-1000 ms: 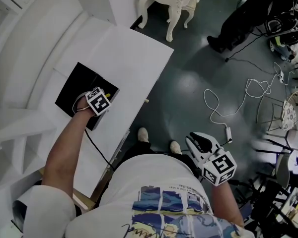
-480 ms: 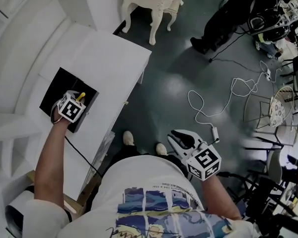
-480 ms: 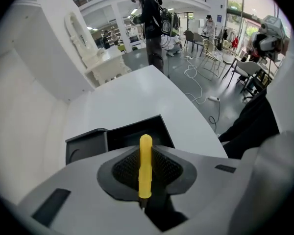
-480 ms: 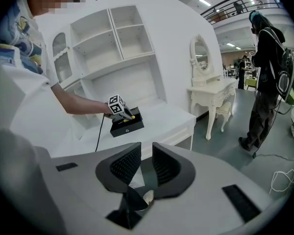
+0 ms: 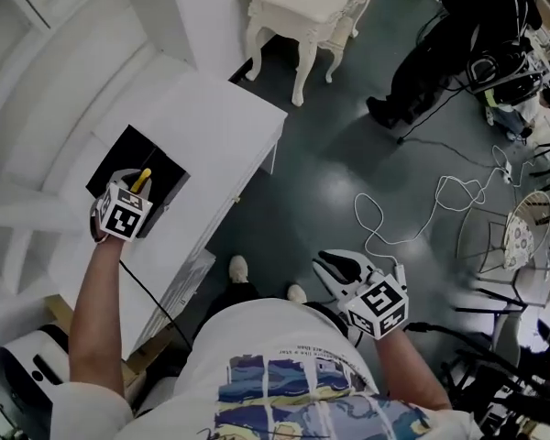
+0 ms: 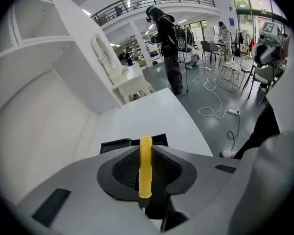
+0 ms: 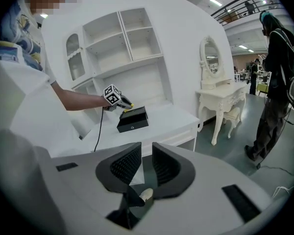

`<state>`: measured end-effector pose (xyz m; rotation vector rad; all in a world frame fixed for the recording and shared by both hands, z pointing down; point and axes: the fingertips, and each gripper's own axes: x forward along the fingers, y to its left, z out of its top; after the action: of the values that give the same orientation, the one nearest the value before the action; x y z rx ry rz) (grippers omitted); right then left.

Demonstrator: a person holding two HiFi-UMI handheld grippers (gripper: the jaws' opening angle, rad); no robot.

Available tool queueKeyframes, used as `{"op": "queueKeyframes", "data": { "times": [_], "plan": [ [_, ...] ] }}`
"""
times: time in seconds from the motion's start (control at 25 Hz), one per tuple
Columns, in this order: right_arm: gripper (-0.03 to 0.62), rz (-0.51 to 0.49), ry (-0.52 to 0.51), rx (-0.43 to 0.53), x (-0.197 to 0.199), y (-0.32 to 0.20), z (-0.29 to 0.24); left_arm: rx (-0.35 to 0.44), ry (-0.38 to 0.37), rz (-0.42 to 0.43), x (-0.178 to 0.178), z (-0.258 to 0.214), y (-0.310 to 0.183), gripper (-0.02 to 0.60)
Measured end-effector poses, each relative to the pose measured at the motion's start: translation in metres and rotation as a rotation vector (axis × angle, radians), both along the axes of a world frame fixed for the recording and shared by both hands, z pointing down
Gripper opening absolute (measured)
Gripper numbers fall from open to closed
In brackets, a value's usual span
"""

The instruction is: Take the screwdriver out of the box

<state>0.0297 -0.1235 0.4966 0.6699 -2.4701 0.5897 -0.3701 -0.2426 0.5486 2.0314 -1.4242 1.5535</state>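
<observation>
Over the box (image 5: 139, 157) on the desk (image 5: 215, 122), our left gripper (image 5: 134, 189) pinched the screwdriver (image 6: 145, 164), angled downward; our right gripper (image 7: 141, 166) gaped, empty.

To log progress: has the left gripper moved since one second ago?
Yes: the left gripper, shut on the screwdriver, drew back toward the near edge of the black box.

A: screwdriver (image 6: 145, 165) handle yellow. box (image 5: 133, 149) black, table (image 5: 220, 126) white.
B: grippers?
A: left gripper (image 6: 146, 148) and right gripper (image 7: 147, 153): grey bodies, black ribbed pads. Cubes on both carry black-and-white square markers.
B: rest of the scene?
A: floor (image 5: 321, 172) dark grey-green. dressing table (image 5: 312, 3) cream. shelving (image 7: 122, 48) white. shirt (image 5: 293, 337) white with a blue print.
</observation>
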Motion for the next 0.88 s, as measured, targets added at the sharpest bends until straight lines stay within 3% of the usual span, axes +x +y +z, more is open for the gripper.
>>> {"op": "queueKeyframes", "data": {
  "times": [0.24,0.88],
  "plan": [
    [0.081,-0.065,-0.029,0.029,0.016,0.008,0.001,0.12,0.05,-0.056,0.028,-0.044,0.03,0.08],
    [0.063,-0.236,-0.066,0.055,0.055,0.05,0.001,0.381,0.438,-0.198,0.17,-0.124,0.156,0.08]
  ]
}}
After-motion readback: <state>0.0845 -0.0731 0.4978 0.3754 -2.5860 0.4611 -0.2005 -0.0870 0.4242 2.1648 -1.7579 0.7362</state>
